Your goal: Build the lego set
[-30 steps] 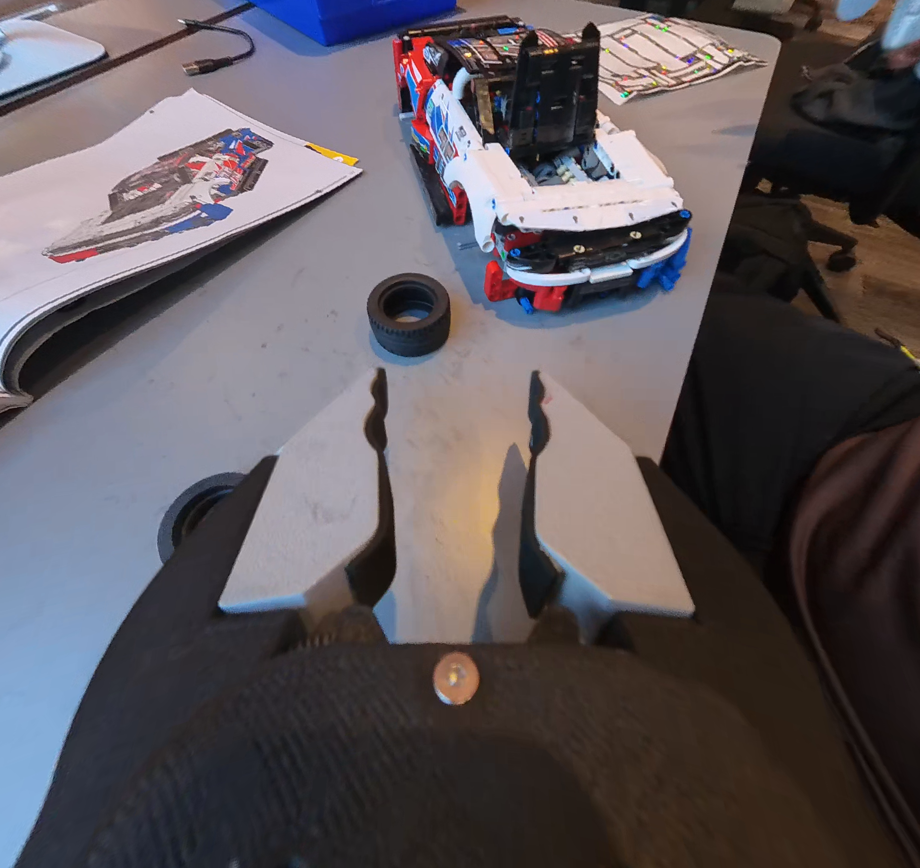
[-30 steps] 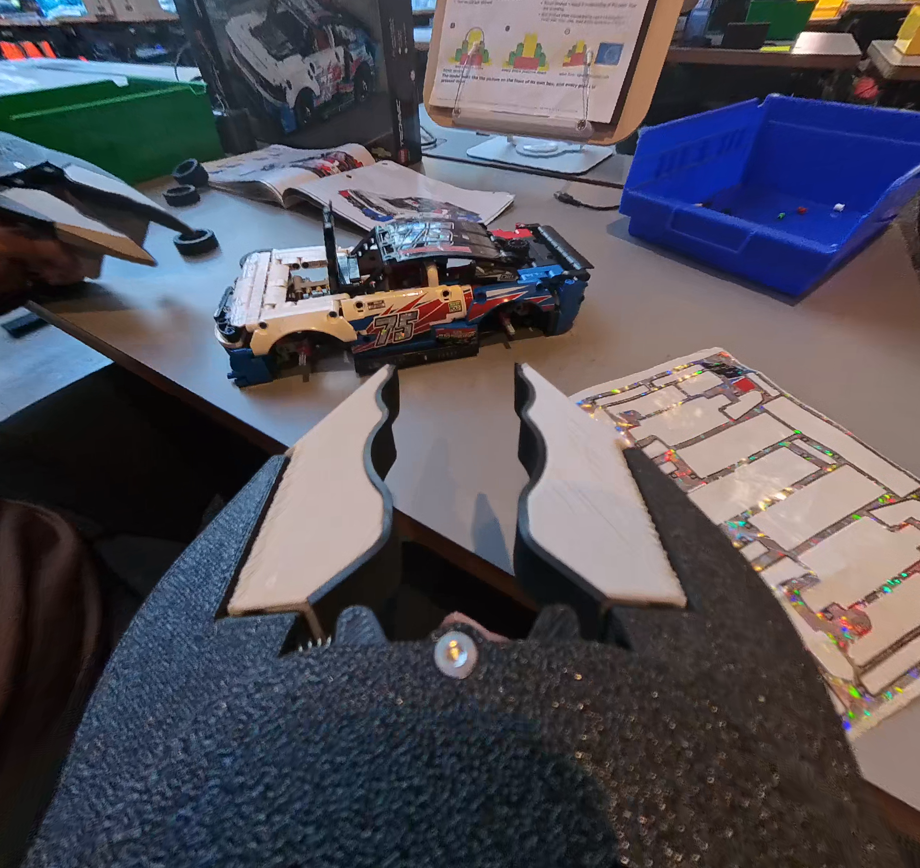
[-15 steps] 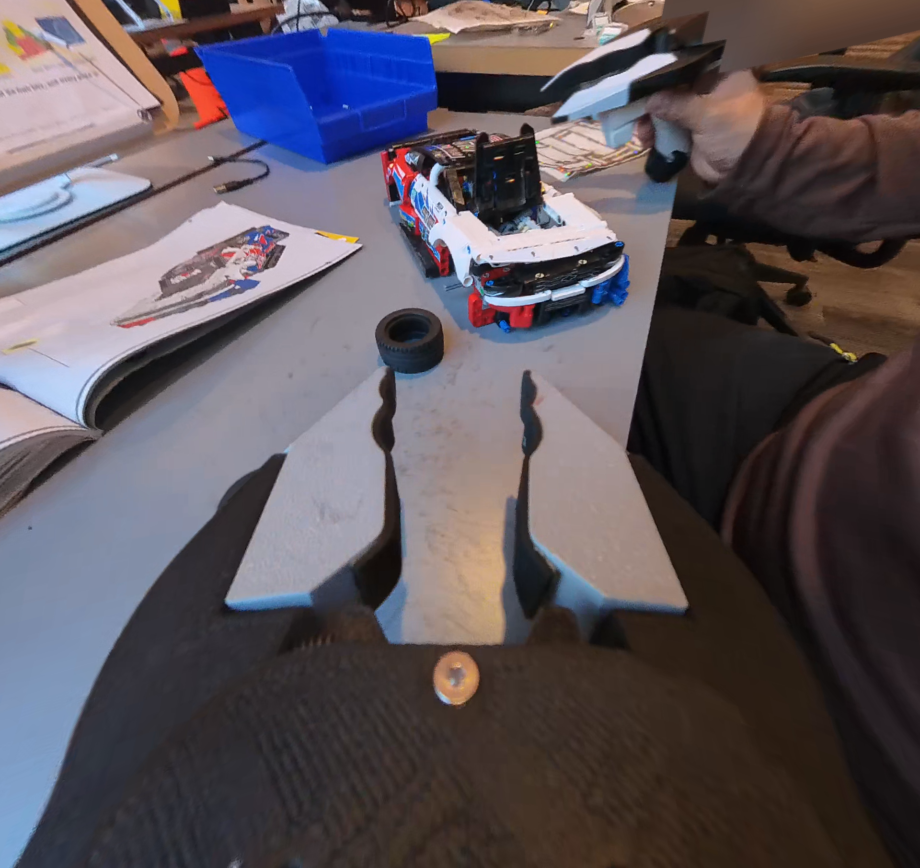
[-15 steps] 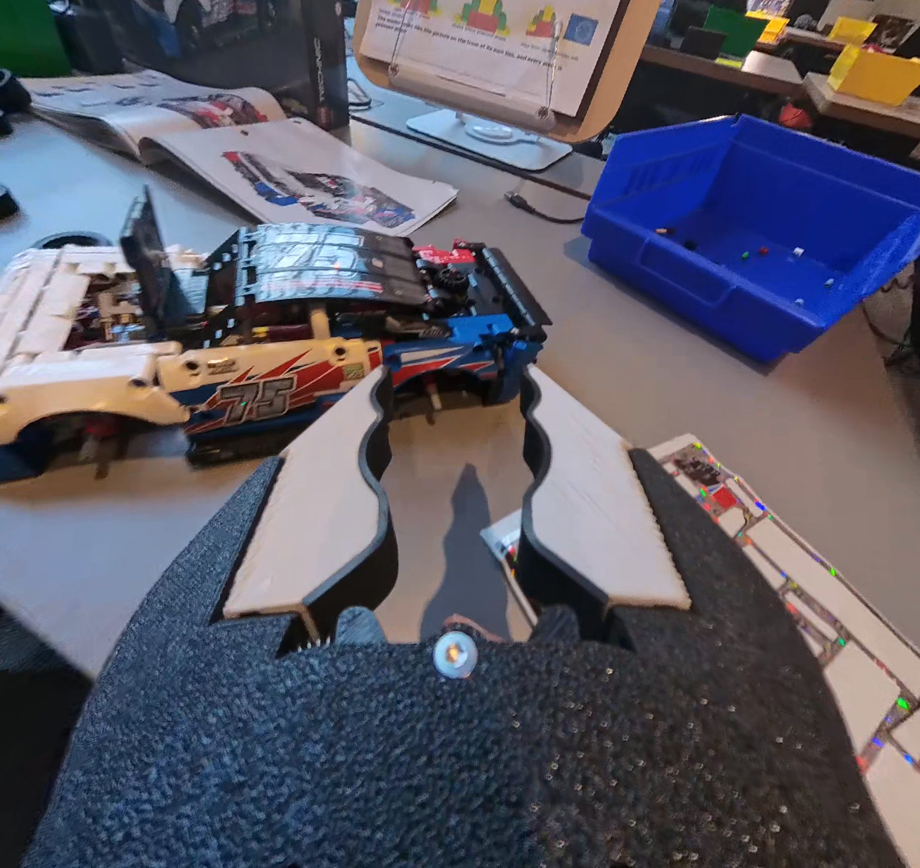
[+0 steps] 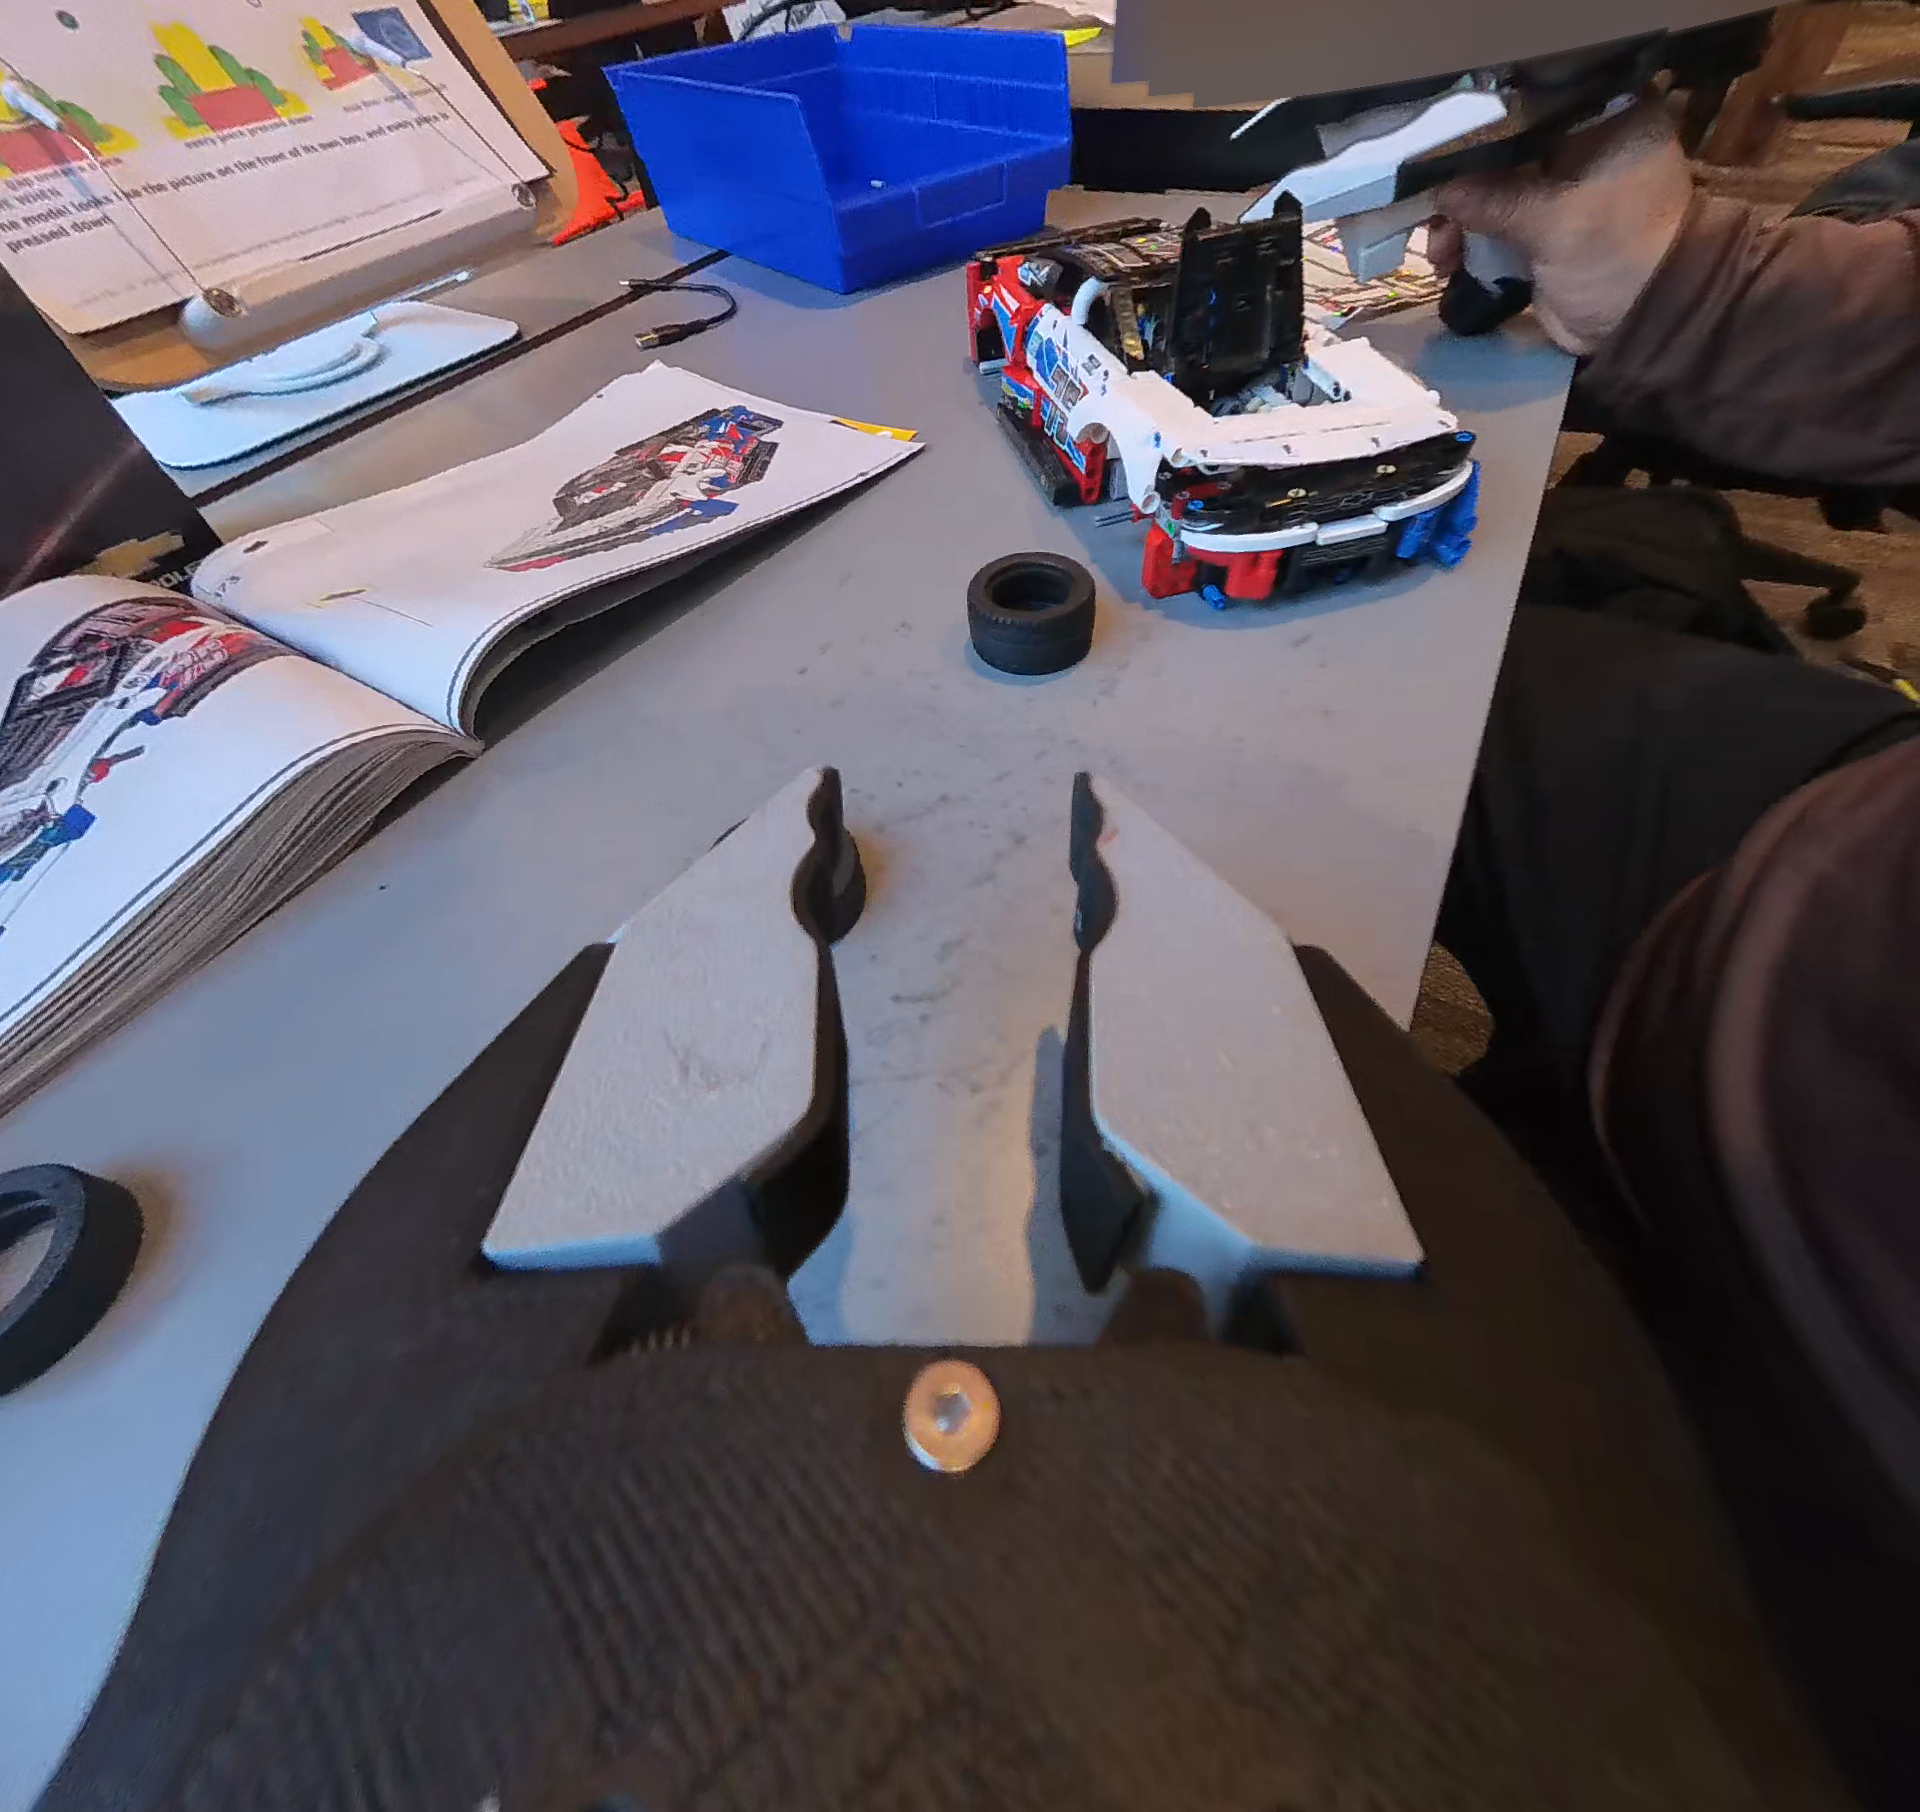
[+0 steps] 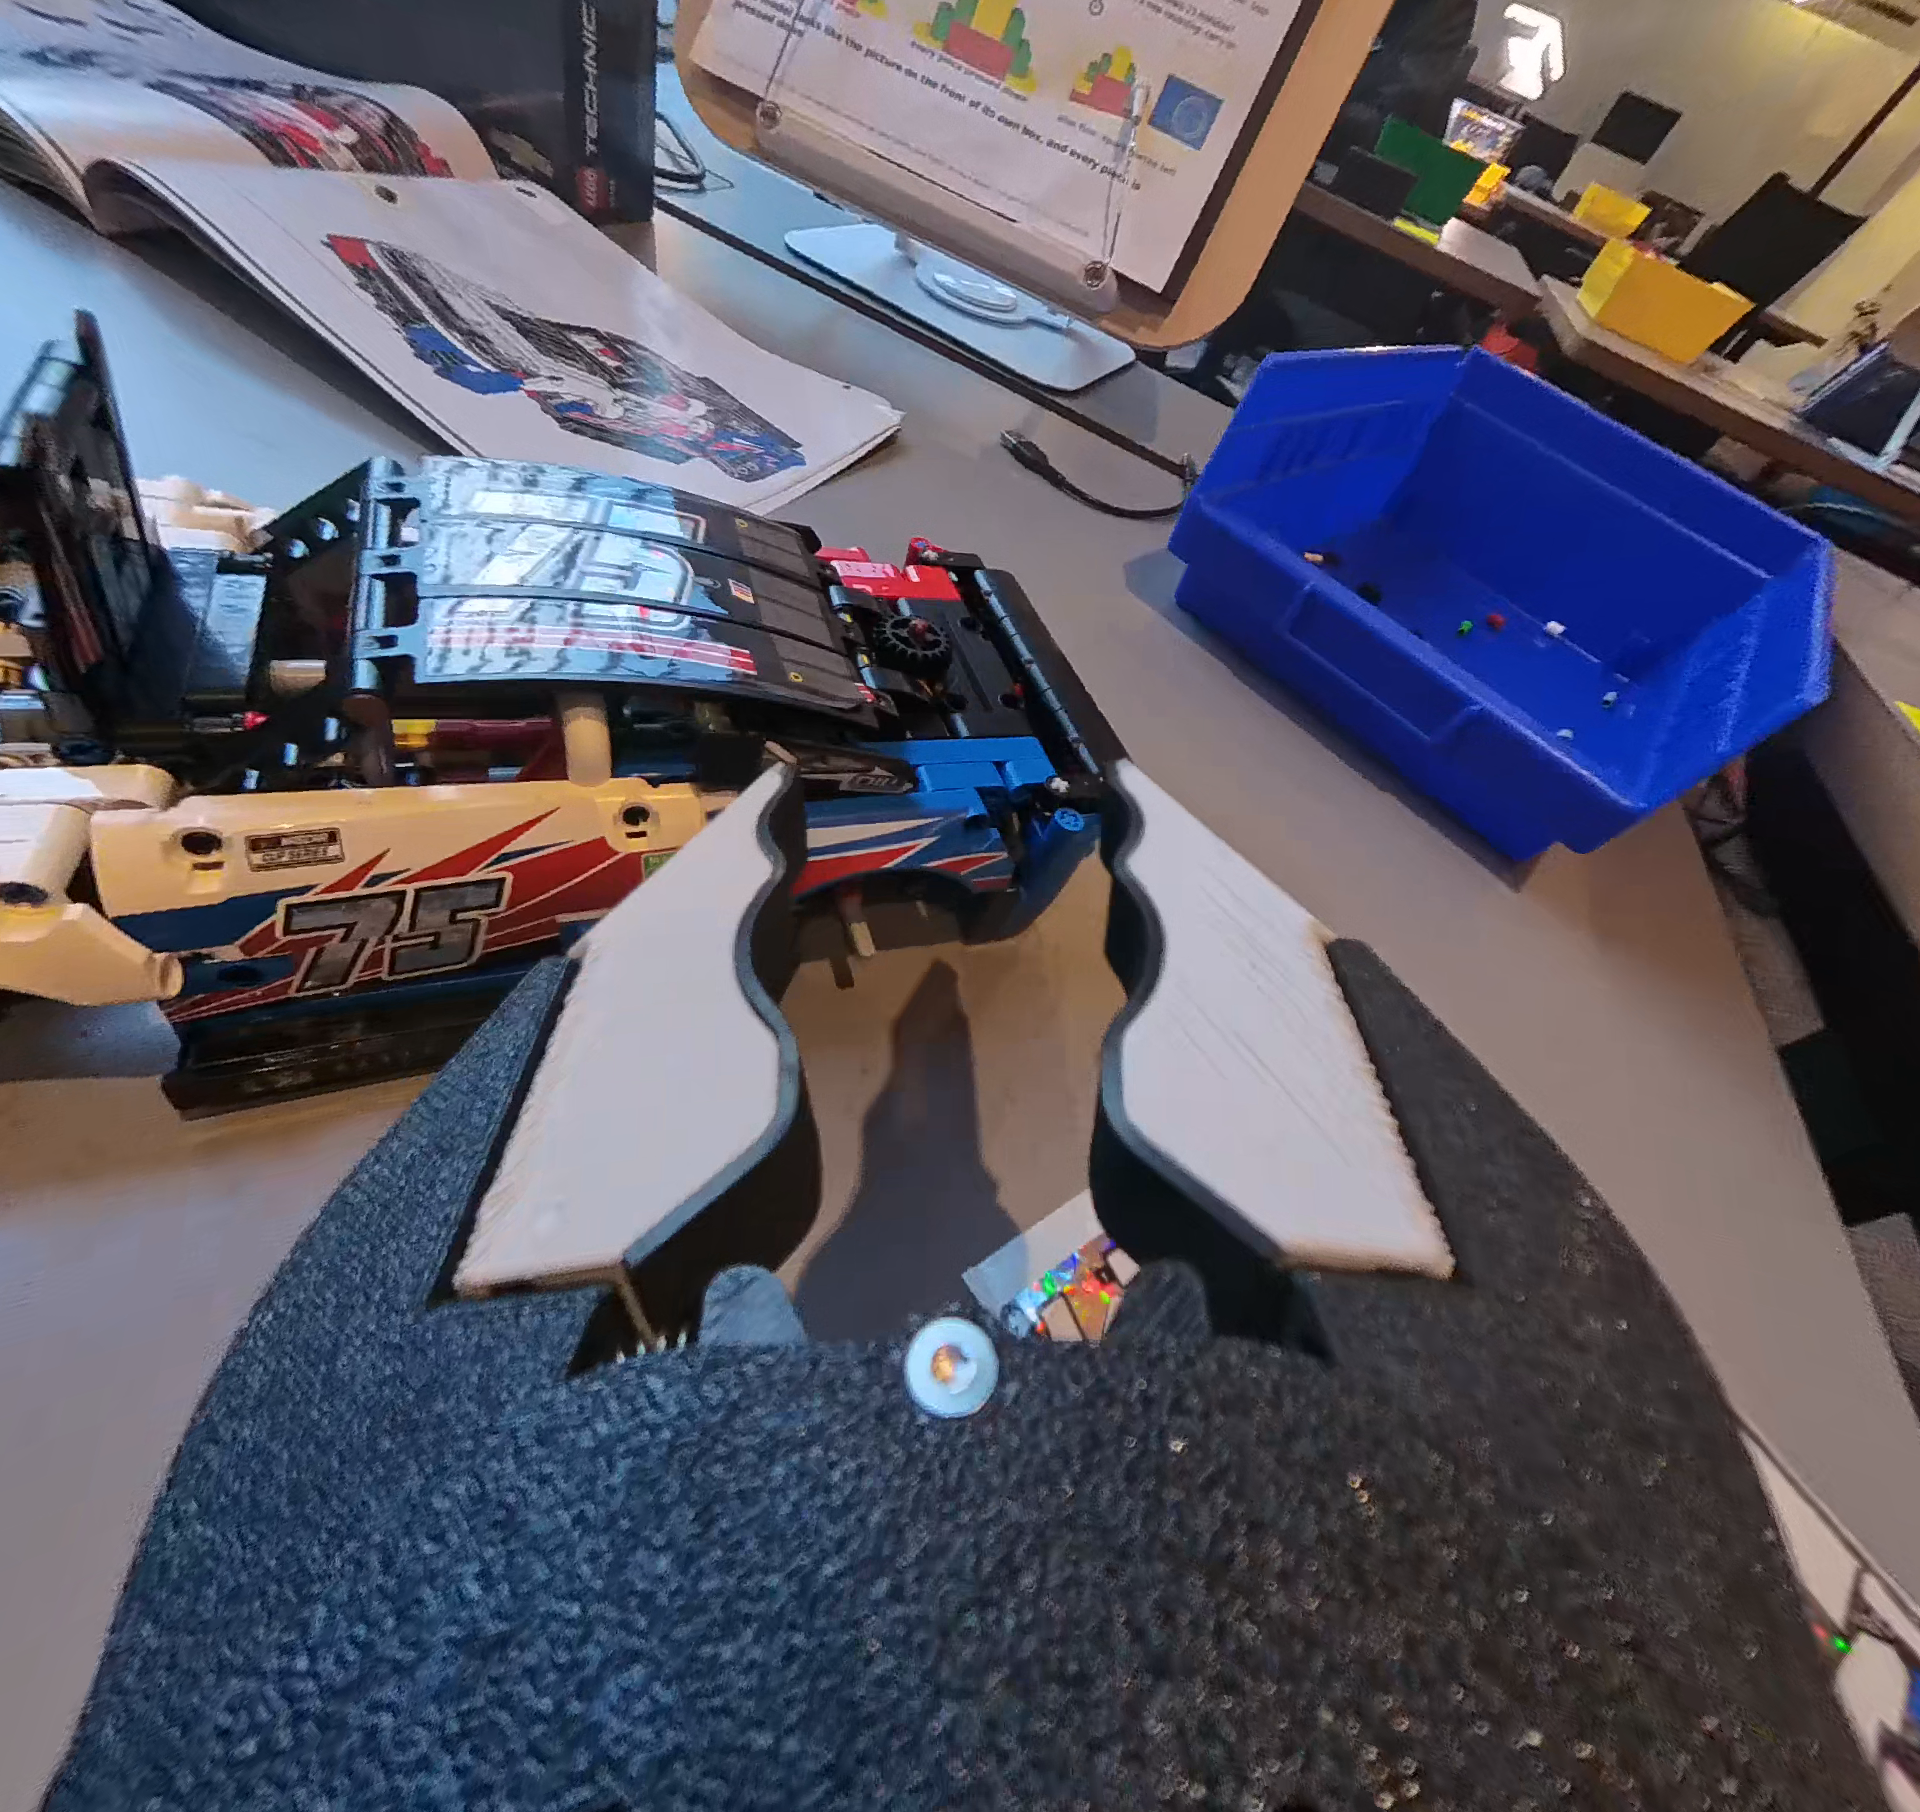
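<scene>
One grey table (image 5: 727,723) — busy workshop behind.

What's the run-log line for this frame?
left gripper: open, empty | right gripper: open, at car rear | loose tyre on table

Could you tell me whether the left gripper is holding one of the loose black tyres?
No, the left gripper is open and empty, and the nearest upright tyre stands on the table ahead of it.
</scene>
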Available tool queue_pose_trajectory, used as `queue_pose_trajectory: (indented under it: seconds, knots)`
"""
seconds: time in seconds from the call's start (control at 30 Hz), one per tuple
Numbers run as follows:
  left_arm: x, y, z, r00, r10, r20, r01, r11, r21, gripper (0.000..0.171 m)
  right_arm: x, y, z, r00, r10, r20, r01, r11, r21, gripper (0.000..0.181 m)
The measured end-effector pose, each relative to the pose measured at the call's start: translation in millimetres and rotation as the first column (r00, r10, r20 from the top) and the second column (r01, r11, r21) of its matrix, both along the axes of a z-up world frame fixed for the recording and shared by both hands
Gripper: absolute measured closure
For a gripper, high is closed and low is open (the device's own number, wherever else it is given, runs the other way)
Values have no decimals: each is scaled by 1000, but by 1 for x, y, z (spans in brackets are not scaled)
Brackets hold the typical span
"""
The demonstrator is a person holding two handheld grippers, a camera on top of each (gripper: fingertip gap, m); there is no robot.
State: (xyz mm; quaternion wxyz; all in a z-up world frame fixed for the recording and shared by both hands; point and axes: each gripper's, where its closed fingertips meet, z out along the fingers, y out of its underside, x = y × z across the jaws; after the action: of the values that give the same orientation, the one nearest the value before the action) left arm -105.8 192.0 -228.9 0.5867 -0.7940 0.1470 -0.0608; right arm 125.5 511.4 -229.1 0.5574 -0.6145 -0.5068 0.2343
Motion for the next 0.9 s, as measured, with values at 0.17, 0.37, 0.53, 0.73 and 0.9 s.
queue_pose_trajectory:
  seconds: [0.17,0.37,0.53,0.73,0.9]
  knots:
    - [0,1,1,1000,-2,-15,2,1000,14,134,-2,0,-3,999,-20,34,18,999,46,125]
    - [0,4,-3,1000,-9,-7,9,1000,-16,135,-1,0,-1,1000,-22,16,21,999,44,126]
    - [-1,5,-5,1000,0,-20,-1,1000,-26,135,0,0,0,1000,-16,0,16,1000,26,126]
    - [-3,8,-8,999,17,-28,-18,999,-48,136,7,4,10,996,-19,-85,17,999,-27,168]
    - [-4,9,-11,999,31,-38,-33,997,-65,136,10,5,15,990,-2,-141,-9,997,-78,181]
